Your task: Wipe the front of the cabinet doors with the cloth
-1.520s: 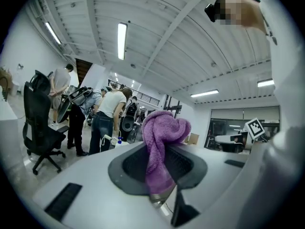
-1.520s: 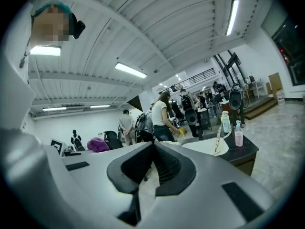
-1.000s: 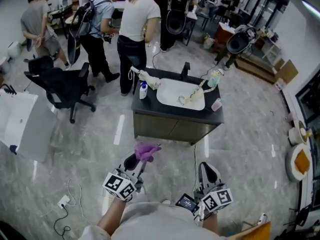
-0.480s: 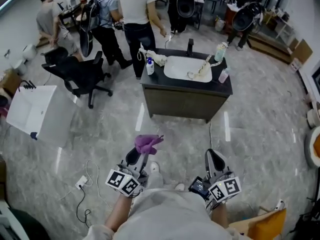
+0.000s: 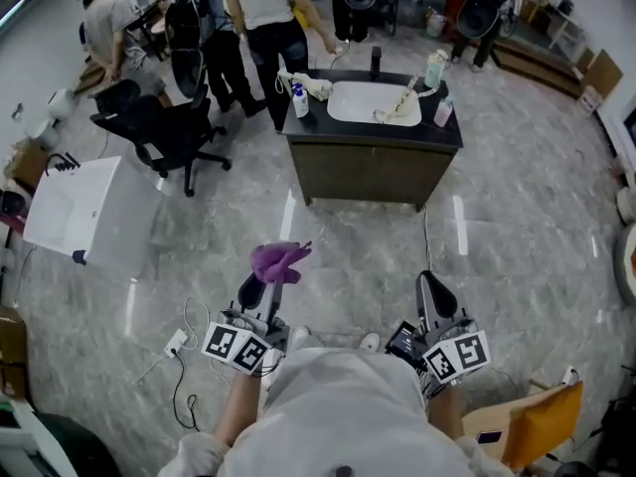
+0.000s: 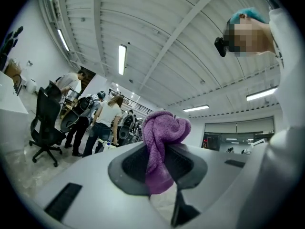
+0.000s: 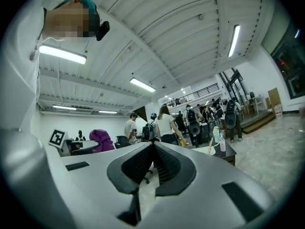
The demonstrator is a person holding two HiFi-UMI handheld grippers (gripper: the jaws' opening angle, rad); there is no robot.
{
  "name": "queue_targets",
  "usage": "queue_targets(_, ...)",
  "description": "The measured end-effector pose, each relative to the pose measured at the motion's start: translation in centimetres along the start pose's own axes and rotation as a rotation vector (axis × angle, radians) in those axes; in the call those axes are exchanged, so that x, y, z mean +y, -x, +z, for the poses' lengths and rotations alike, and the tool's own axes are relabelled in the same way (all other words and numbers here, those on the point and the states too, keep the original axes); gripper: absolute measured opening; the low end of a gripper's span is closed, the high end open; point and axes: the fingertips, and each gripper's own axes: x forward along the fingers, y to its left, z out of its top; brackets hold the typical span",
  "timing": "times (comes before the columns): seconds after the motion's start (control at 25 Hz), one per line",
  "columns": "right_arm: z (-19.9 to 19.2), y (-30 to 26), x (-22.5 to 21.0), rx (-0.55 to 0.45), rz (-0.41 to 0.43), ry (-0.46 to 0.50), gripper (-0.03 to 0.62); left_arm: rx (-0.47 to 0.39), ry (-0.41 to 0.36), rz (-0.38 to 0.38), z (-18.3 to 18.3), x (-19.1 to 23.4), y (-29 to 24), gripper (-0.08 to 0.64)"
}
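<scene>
A dark sink cabinet (image 5: 368, 172) with two front doors stands on the floor well ahead of me. My left gripper (image 5: 260, 288) is shut on a bunched purple cloth (image 5: 276, 260), held low in front of my body; the cloth (image 6: 159, 144) is pinched between the jaws and bulges above them. My right gripper (image 5: 435, 292) is shut with nothing between its jaws (image 7: 153, 163), beside the left one. Both grippers are far from the cabinet. The cloth (image 7: 101, 140) also shows at the left of the right gripper view.
The cabinet top carries a white basin (image 5: 372, 102), bottles and rags. Several people stand behind it. A black office chair (image 5: 164, 132) and a white box (image 5: 79, 212) lie to the left. A cable with plug (image 5: 177, 343) lies on the floor near my left foot.
The view has pulled back and tilted: the cabinet now sits higher and farther in the head view. Both grippers stay low in front of me, cloth still held.
</scene>
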Motion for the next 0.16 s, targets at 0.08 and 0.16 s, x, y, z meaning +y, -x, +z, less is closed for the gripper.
queue_targets(0.08, -0.3, 0.3, 0.8, -0.002, -0.027, 0.004, 0.028, -0.012, 0.009, -0.041, 0.3, 0.1, -0.5, 0.086)
queue_targets(0.16, -0.8, 0.6, 1.6, -0.001, -0.059, 0.009, 0.029, -0.024, 0.015, -0.099, 0.7, -0.3, -1.1, 0.086)
